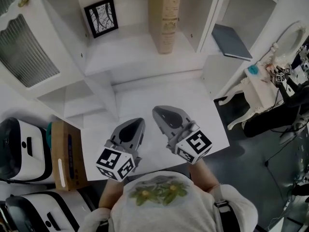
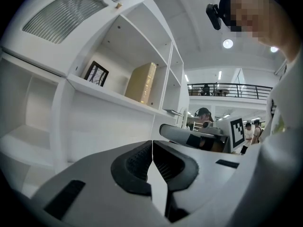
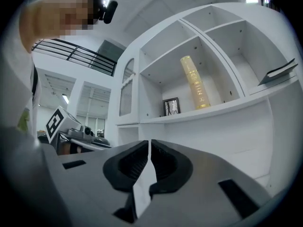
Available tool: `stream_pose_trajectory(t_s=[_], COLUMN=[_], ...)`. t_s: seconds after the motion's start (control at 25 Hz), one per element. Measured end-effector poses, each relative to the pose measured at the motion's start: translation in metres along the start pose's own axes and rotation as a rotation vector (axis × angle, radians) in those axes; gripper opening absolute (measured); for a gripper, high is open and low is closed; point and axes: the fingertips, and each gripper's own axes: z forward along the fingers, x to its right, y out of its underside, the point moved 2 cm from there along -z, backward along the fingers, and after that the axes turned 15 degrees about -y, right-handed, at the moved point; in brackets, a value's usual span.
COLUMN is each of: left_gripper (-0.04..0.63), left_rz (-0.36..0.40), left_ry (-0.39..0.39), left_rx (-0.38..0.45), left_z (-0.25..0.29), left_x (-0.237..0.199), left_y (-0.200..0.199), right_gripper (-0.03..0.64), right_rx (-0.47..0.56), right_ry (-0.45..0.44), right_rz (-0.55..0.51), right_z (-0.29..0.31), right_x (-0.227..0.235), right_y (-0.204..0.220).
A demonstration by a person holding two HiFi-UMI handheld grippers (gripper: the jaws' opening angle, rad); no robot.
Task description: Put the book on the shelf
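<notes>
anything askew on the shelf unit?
Tan book stands upright near the picture frame. Only the dark book in the right compartment looks off: lying flat, skewed, a corner seemingly over the shelf edge.

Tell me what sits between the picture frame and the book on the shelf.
Nothing: in the head view the shelf is bare between frame and book.

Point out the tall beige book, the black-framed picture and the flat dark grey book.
tall beige book (image 1: 170, 18), head view, spine.
black-framed picture (image 1: 101, 17), head view, centre.
flat dark grey book (image 1: 231, 41), head view, cover.
</notes>
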Motion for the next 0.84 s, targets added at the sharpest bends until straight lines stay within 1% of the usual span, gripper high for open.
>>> stream_pose_trajectory(t_s=[0.2, 0.4, 0.52, 0.68, 0.84], left_gripper=[0.031, 0.031, 0.031, 0.031, 0.031], left_rz=[-0.002, -0.002, -0.002, -0.006, -0.018], left_ry=[0.007, 0.008, 0.008, 0.009, 0.010], left_rx=[-0.003, -0.007, -0.007, -0.010, -0.012], left_z=[-0.007, -0.013, -0.017, -0.021, -0.025], left_x=[0.005, 0.008, 0.010, 0.011, 0.010], left_y=[0.004, 0.007, 0.008, 0.009, 0.010], right_gripper=[0.043, 0.043, 0.043, 0.043, 0.043], right_rx=[-0.030, -0.050, -0.073, -0.065, -0.071], right_ry=[0.033, 0.037, 0.056, 0.046, 0.030], right_rz=[0.005, 0.010, 0.031, 0.075, 0.092], right_z=[-0.008, -0.008, -0.009, -0.009, -0.007], right_x=[-0.005, -0.014, -0.016, -0.020, -0.027], right_y=[0.006, 0.011, 0.015, 0.019, 0.023])
